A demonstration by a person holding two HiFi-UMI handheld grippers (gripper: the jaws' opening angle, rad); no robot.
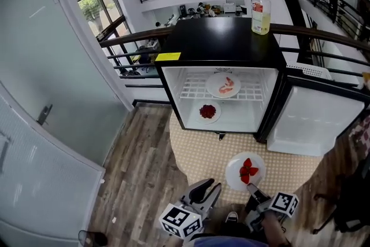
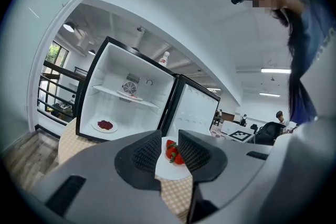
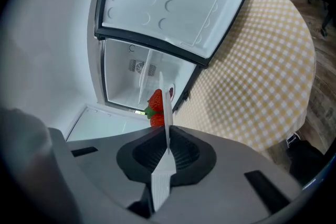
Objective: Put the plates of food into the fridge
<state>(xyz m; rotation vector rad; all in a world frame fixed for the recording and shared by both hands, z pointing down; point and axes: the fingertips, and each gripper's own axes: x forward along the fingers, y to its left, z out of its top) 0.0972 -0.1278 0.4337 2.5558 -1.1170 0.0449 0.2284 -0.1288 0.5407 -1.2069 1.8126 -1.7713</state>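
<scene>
Plainly, in the head view a boxy black mini fridge stands open, with a white interior and a wire shelf. In front of the fridge, over yellow-checked cloth, the right tool pinches the rim of a round white plate carrying glossy red strawberries. The left tool hangs on the side away from the fridge's swung-out door.

The left gripper view shows that tool's ribbed black pads spread, pressing nothing; the plate shows beyond their gap, before the fridge.

The right gripper view shows its tool pressed tight on the thin plate edge, below the fridge's dimpled door.
</scene>
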